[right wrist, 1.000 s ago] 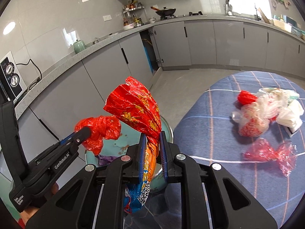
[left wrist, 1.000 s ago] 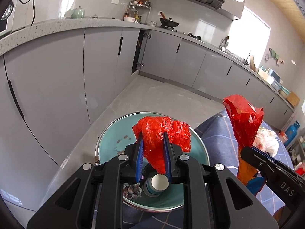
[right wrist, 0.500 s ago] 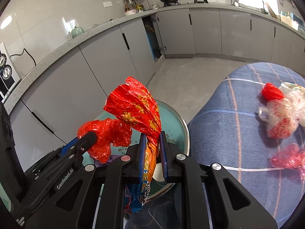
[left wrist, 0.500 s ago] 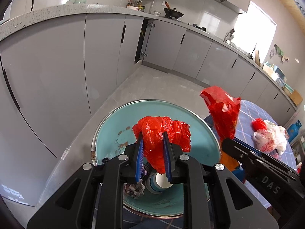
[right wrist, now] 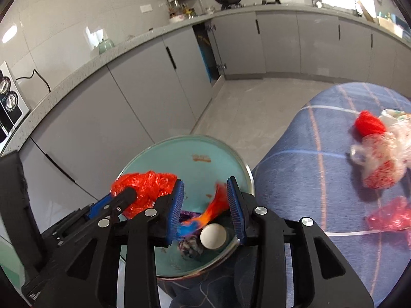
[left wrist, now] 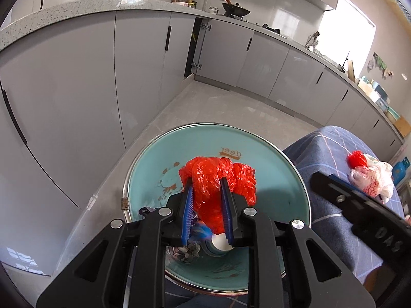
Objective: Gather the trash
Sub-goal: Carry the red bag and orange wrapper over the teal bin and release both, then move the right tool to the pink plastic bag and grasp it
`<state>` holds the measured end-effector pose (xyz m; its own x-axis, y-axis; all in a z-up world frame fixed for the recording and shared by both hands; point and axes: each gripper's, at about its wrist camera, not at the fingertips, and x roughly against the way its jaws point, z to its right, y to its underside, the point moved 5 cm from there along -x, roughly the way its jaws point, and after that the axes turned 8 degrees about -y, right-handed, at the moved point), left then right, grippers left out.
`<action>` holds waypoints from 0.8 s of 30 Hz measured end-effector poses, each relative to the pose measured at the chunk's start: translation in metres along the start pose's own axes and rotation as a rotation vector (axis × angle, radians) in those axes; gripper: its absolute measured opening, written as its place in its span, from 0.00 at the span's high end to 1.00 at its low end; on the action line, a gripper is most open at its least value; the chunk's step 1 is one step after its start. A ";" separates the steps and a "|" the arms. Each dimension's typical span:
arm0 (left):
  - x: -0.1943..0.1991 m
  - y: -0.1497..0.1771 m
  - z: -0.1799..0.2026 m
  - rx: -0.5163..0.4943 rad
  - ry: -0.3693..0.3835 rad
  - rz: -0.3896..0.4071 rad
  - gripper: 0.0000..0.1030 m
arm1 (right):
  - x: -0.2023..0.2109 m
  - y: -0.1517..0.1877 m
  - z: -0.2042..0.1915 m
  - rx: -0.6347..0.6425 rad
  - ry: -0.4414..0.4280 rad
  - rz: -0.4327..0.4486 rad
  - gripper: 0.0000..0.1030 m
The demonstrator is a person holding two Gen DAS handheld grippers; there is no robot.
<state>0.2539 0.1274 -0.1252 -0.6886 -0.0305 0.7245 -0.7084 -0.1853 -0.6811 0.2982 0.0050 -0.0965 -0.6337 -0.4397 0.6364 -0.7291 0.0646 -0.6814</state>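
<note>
One word "deer" on teal bin wall | left claw clamped on red bag | right claw just opened, wrapper dropping between jaws, 6 o'clock

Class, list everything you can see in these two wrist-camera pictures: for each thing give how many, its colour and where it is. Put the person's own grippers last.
bin: one, teal inside, on the floor beside the table.
red plastic bag: one, red, between the left gripper's pads over the bin.
snack wrapper: one, red, orange and blue, blurred, falling inside the bin.
white cup: one, at the bin's bottom.
crumpled scrap: one, greyish, beside the cup.
table: one, blue checked cloth, right of the bin.
trash on the table: a heap of red and clear bags, plus one pinkish-red bag nearer.
wok: one, black, on the far counter.
left gripper: black, blue pads, shut on the bag.
right gripper: black, blue pads, jaws just opened, wrapper released.
</note>
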 end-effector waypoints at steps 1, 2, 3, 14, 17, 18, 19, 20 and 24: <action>0.000 0.001 0.000 -0.002 -0.002 -0.002 0.77 | 0.004 0.001 0.001 0.000 0.002 0.009 0.65; 0.000 0.002 0.001 -0.006 -0.007 -0.002 0.75 | 0.009 0.002 0.002 -0.003 0.002 0.019 0.65; 0.002 0.002 0.001 -0.011 -0.015 0.000 0.69 | 0.013 0.002 0.002 -0.004 0.000 0.025 0.65; 0.037 -0.003 0.010 -0.075 -0.160 0.147 0.12 | 0.062 0.008 0.011 0.009 0.024 0.112 0.47; 0.043 0.003 0.019 -0.093 -0.173 0.158 0.08 | 0.077 0.010 0.018 0.021 0.044 0.136 0.44; 0.044 0.005 0.022 -0.102 -0.170 0.155 0.08 | 0.082 0.011 0.021 0.025 0.053 0.142 0.43; 0.045 0.009 0.027 -0.115 -0.165 0.153 0.08 | 0.085 0.013 0.023 0.027 0.060 0.146 0.42; 0.047 0.011 0.031 -0.123 -0.164 0.154 0.08 | 0.089 0.014 0.026 0.029 0.071 0.149 0.41; 0.057 0.018 0.044 -0.149 -0.155 0.156 0.06 | 0.100 0.022 0.039 0.012 0.087 0.156 0.39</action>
<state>0.2090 0.0793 -0.0917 -0.7677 -0.1996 0.6089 -0.6180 -0.0206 -0.7859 0.2289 -0.0731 -0.0619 -0.7591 -0.3457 0.5515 -0.6177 0.1152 -0.7780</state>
